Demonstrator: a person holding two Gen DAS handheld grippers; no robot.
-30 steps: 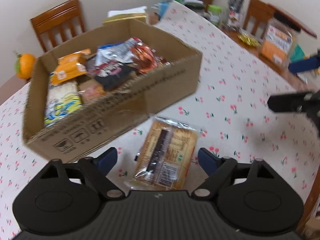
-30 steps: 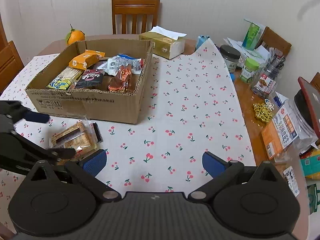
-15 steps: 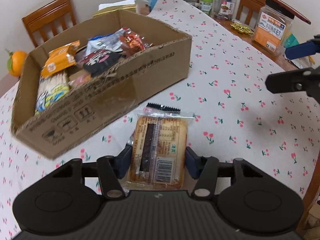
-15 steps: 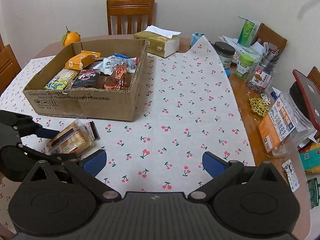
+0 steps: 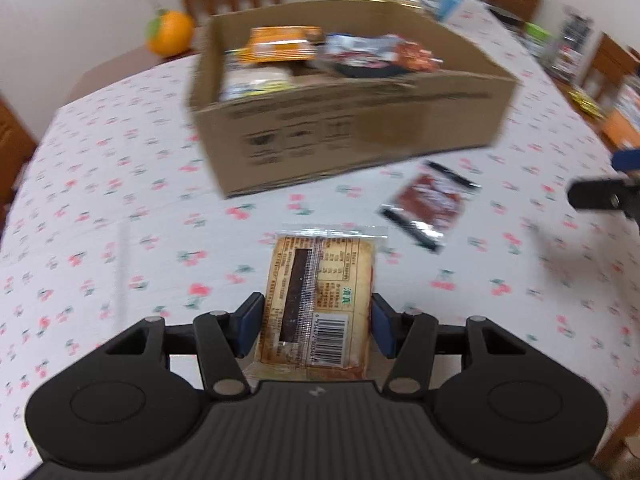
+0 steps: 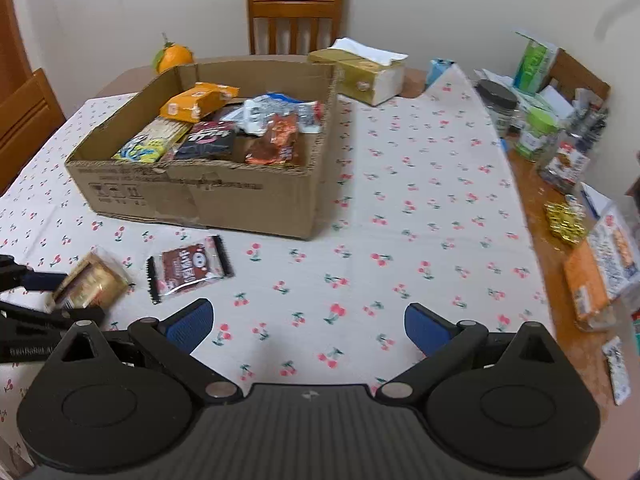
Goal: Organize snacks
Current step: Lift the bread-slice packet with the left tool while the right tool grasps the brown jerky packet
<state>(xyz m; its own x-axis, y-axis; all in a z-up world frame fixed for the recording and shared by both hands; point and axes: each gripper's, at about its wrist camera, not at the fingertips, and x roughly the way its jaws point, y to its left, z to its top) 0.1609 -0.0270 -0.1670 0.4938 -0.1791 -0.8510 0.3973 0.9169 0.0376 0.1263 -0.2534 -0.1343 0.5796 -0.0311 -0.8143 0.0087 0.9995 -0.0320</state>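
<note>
Between the blue pads of the left gripper [image 5: 316,330], clamped, sits a clear-wrapped tan biscuit packet [image 5: 320,300] with barcode, above the cherry-print tablecloth [image 5: 120,240]. From the right wrist, the right gripper [image 6: 308,324] gapes empty; the packet lies left of a brown snack pouch [image 6: 188,272].

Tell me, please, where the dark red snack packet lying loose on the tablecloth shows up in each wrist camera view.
Left wrist view: the dark red snack packet lies right of centre, beyond the tan packet the left gripper clamps.
Right wrist view: the same packet lies lower left, on the cloth.
Shared landmark: the cardboard box, just behind the packet in both views.
</note>
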